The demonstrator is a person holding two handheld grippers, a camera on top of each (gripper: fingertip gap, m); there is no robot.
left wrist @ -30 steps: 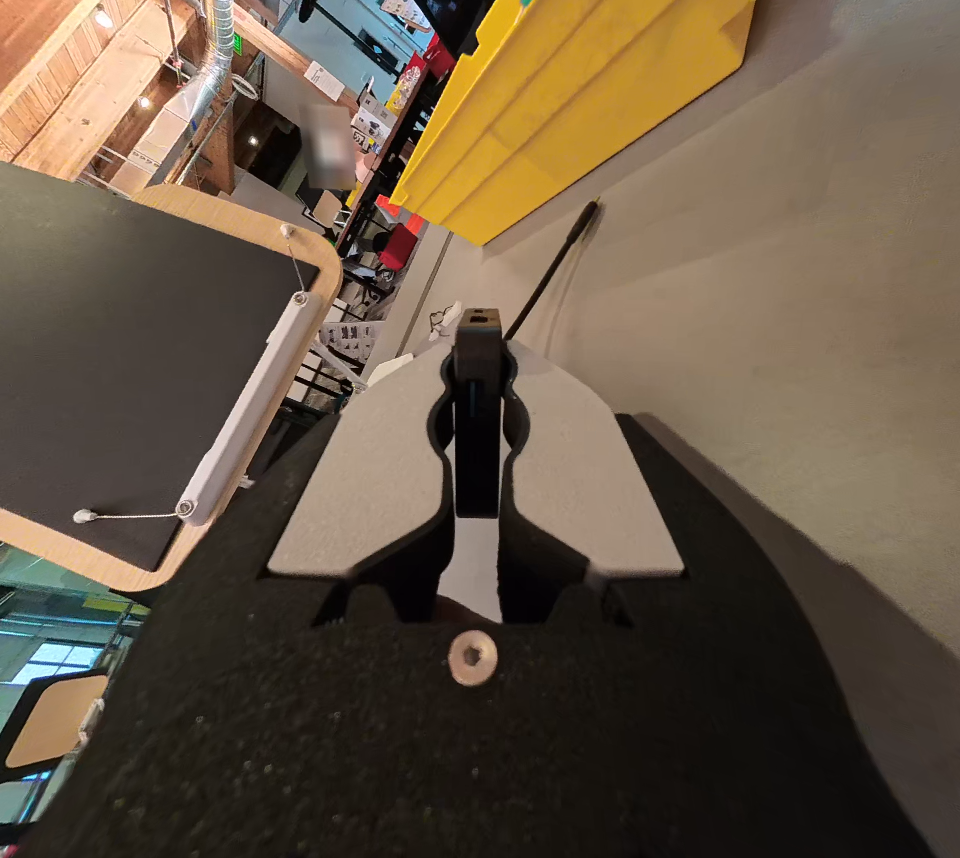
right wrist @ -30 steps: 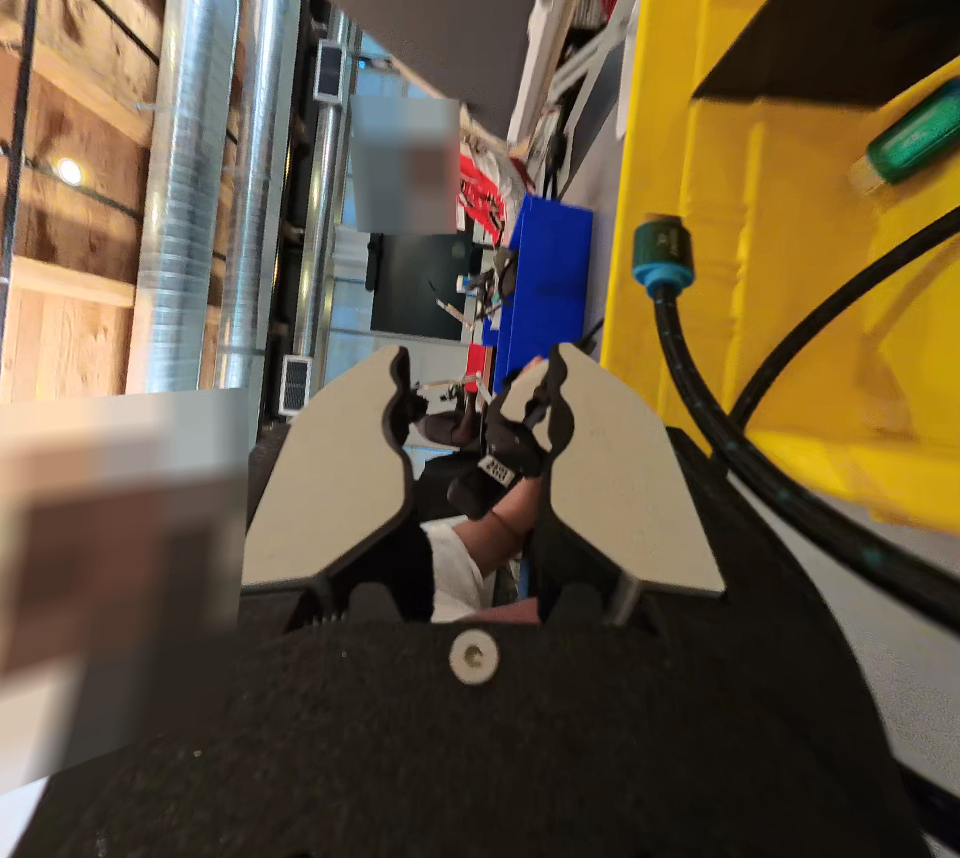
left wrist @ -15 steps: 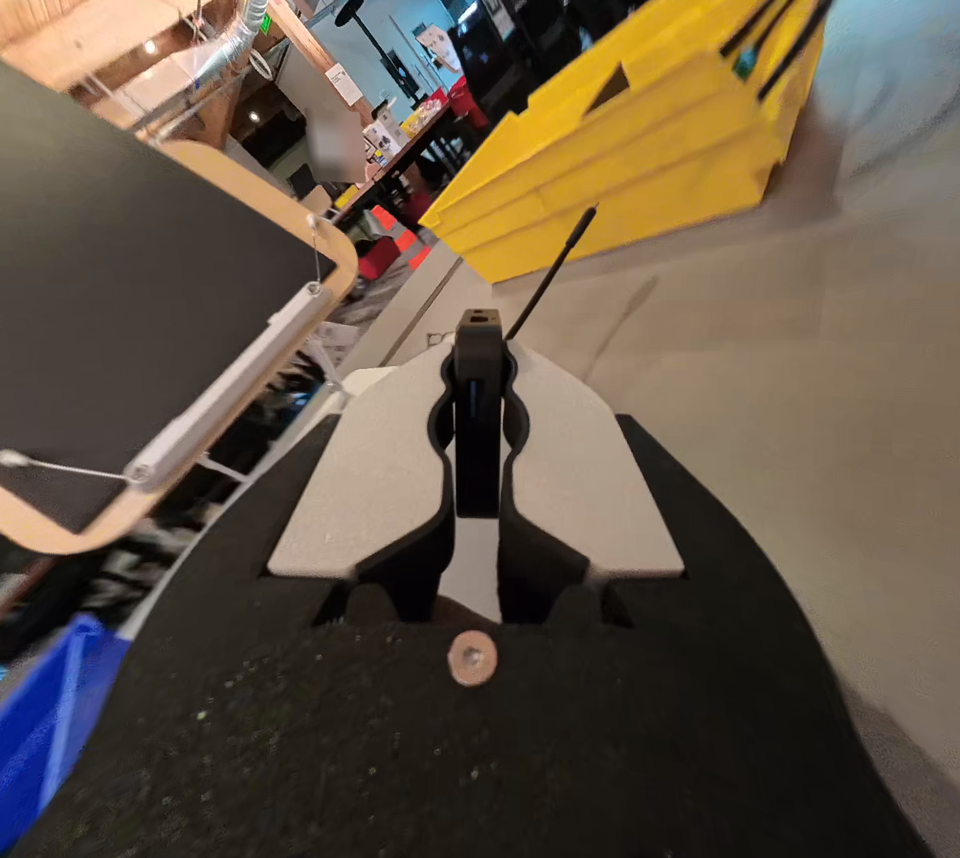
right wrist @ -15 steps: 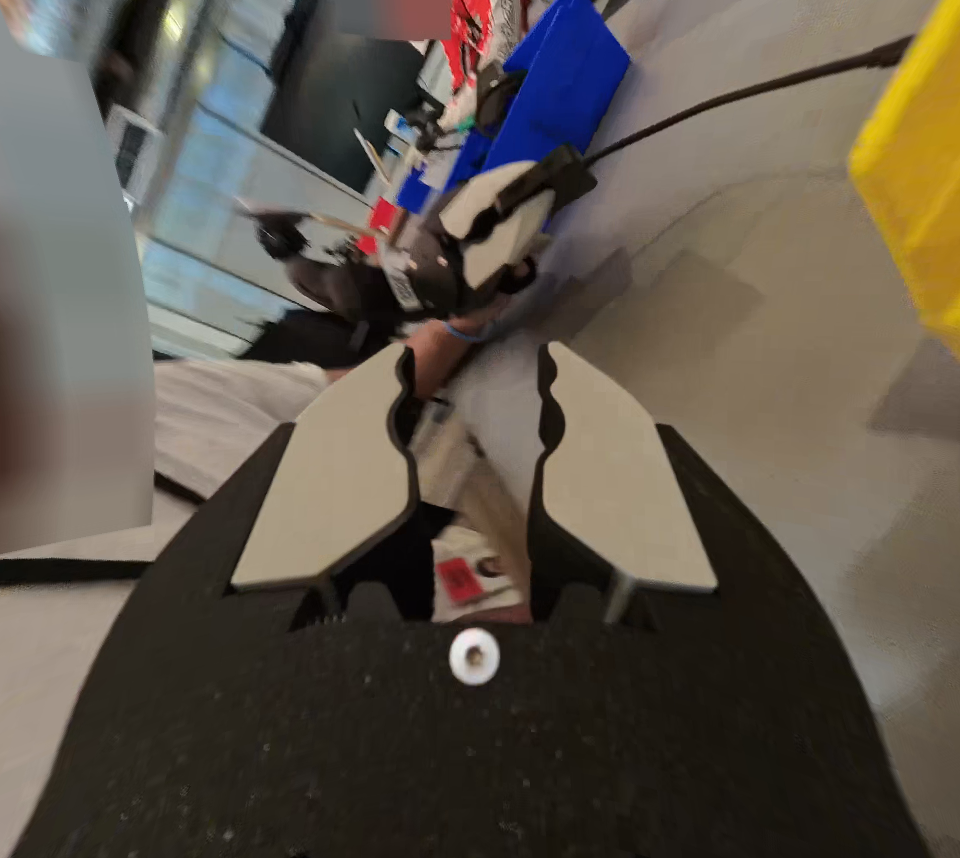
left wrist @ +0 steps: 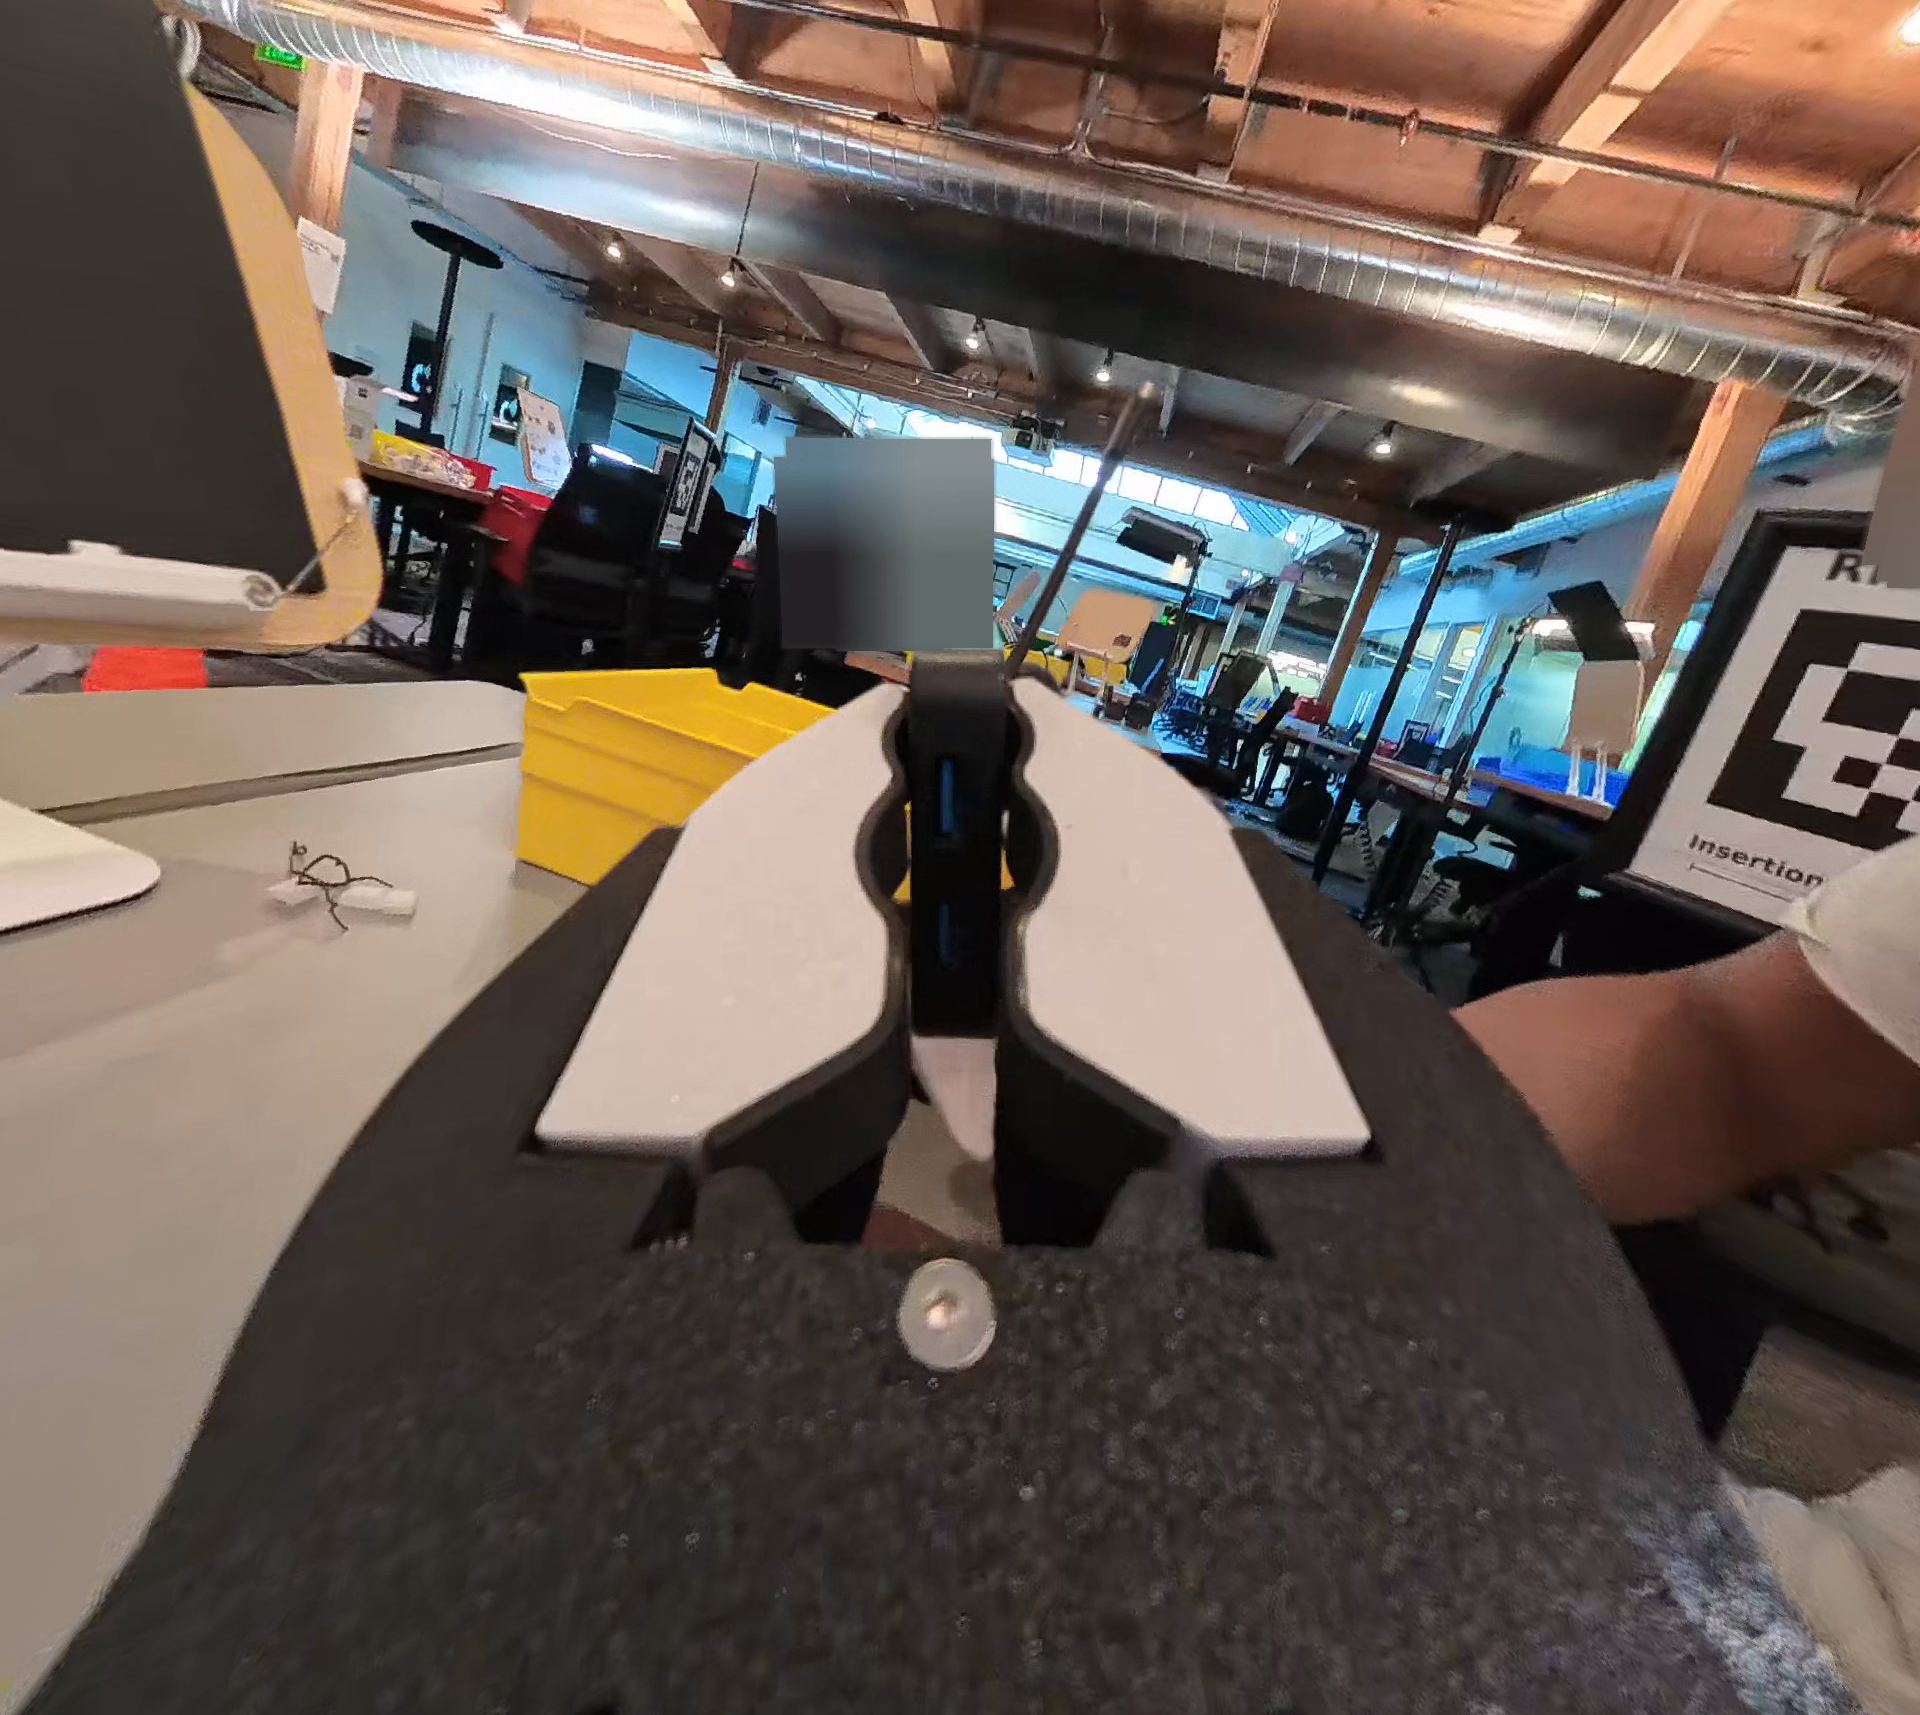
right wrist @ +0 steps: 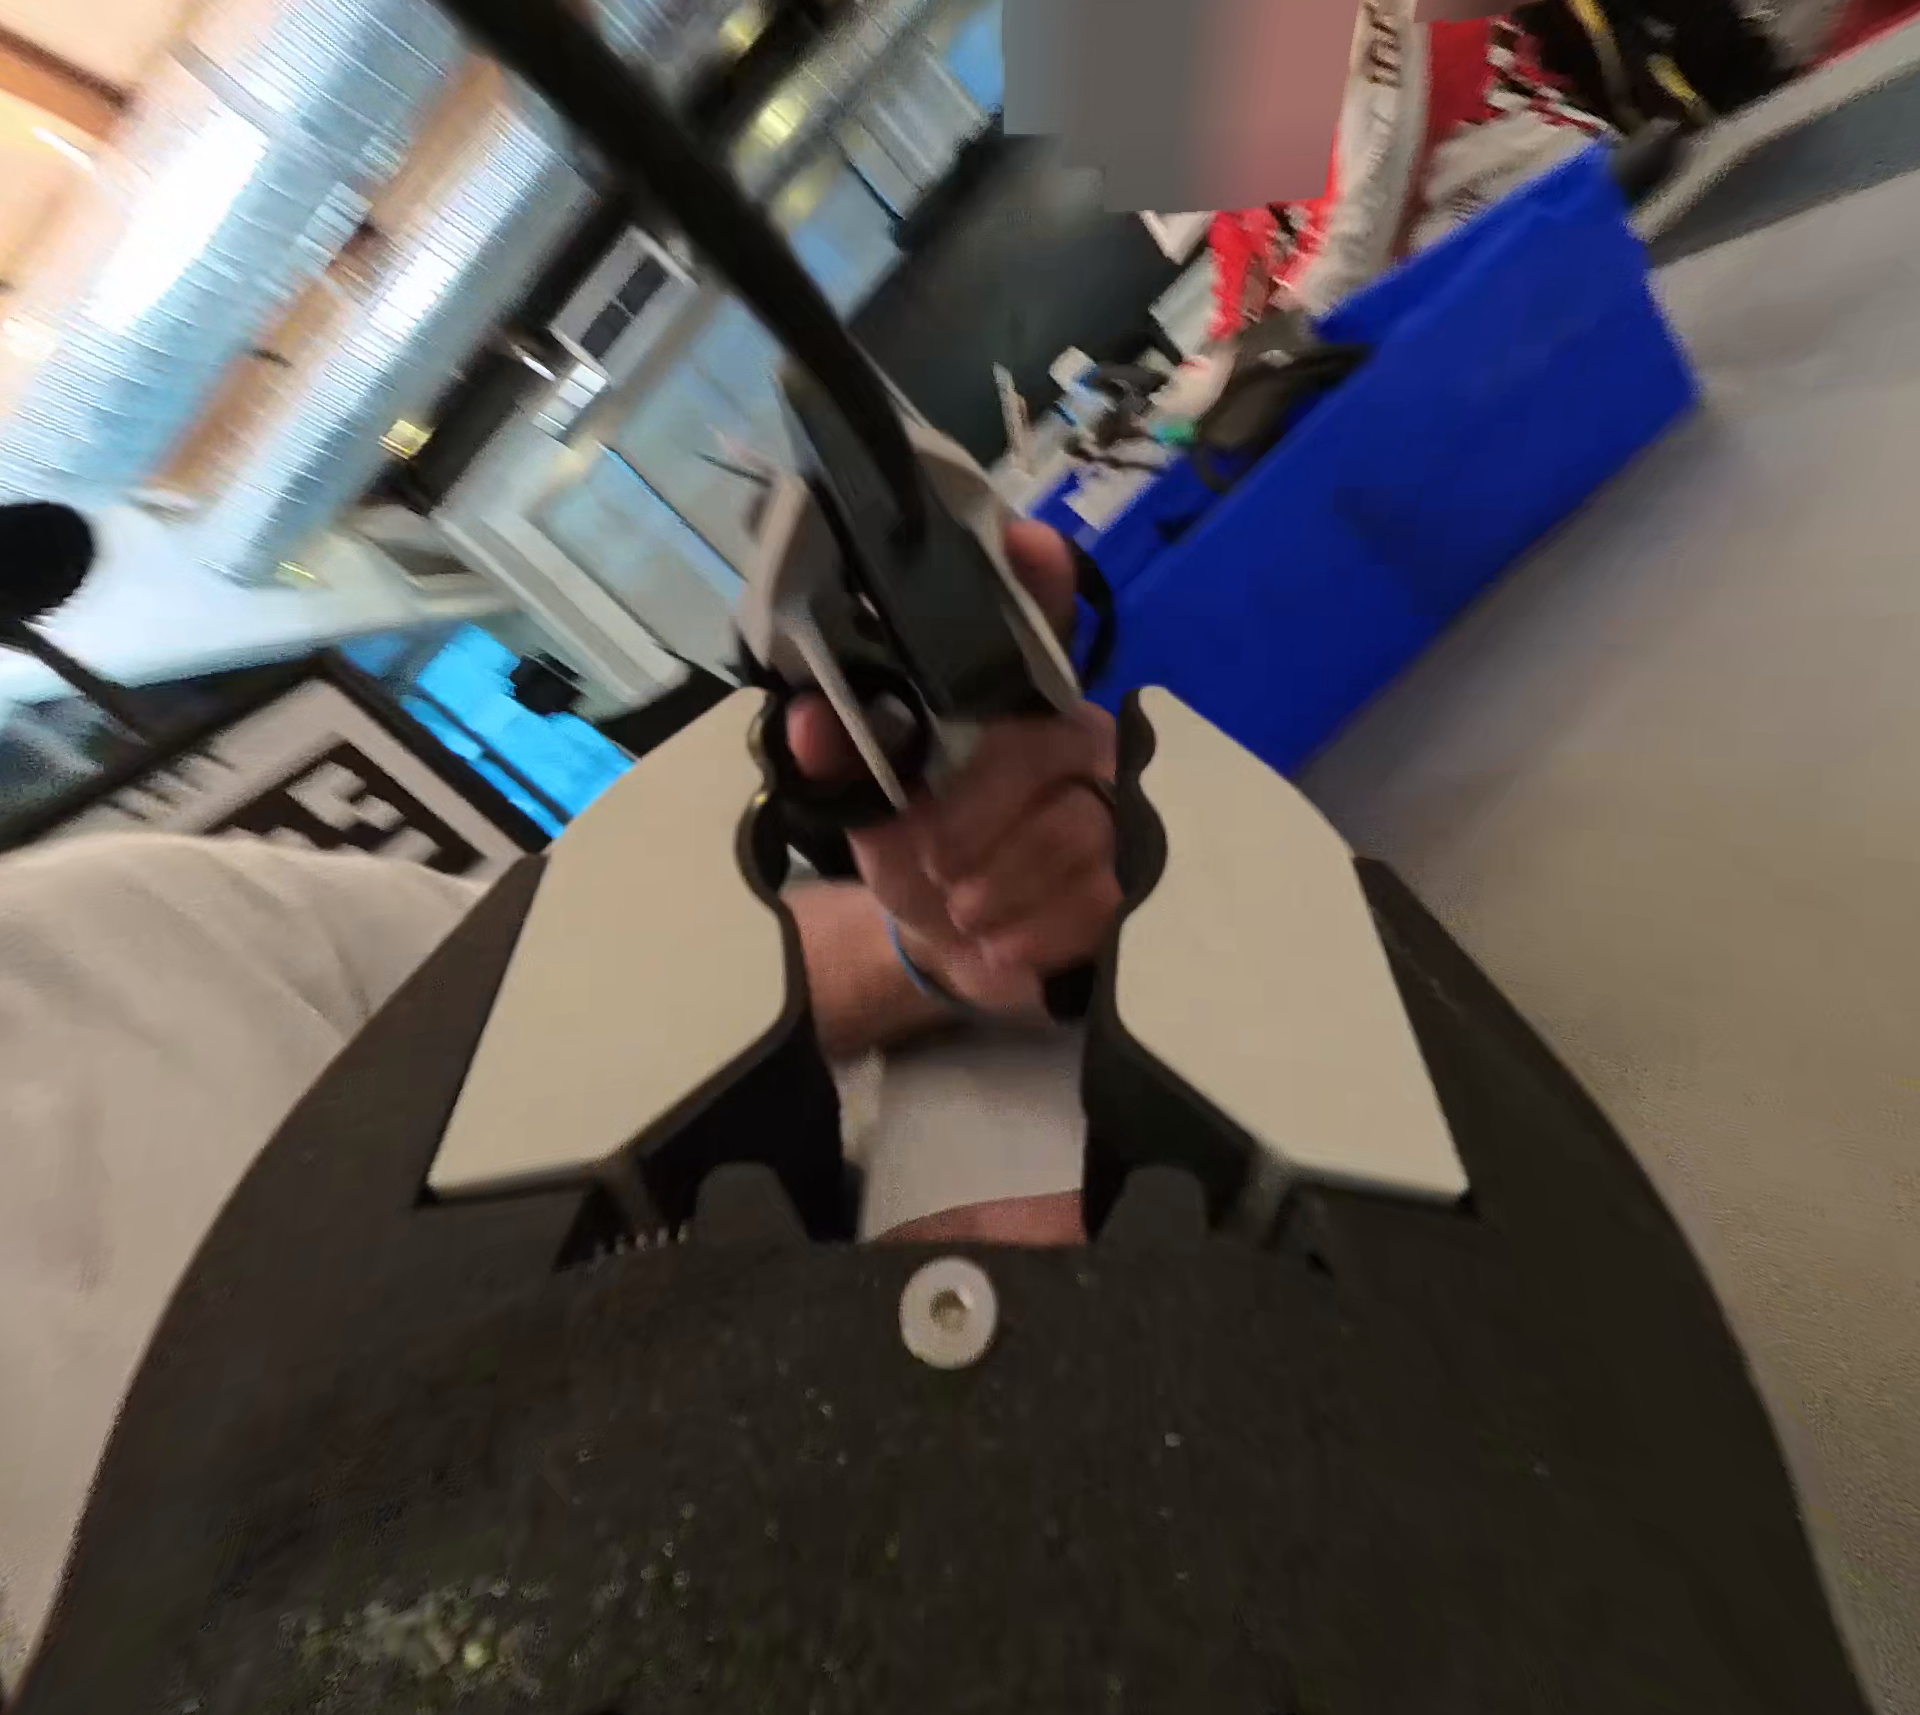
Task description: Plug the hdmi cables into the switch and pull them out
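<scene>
Benches come first: the big grey bench (left wrist: 187, 1073) spreads out on the left in the left wrist view. On it sits a yellow bin (left wrist: 623, 761), and a blue bin (right wrist: 1455, 522) shows in the right wrist view. A board with a black and white square pattern (left wrist: 1818, 720) stands to the right, and a bare arm (left wrist: 1662, 1073) reaches in below it.

Next is the left claw (left wrist: 958, 792). Its two fingers are pressed together on the switch (left wrist: 956, 844), a thin black box with blue slots, held up in the air above the bench. A thin black cord (left wrist: 1081, 502) runs up from its far end. I cannot tell if that is one of the cables.

The right claw (right wrist: 940, 792) is spread wide and holds nothing. Past it, blurry, are the other claw and the hand (right wrist: 997, 855) holding it, and a thick black cable (right wrist: 665, 138) sweeps by up high.

The switch looks small, light and hard, so I think it may slip or twist if pushed. A cable is bendy, so I would grab its stiff plug end, not the soft cord. The thick cable and the hand are close and could get in the way.
</scene>
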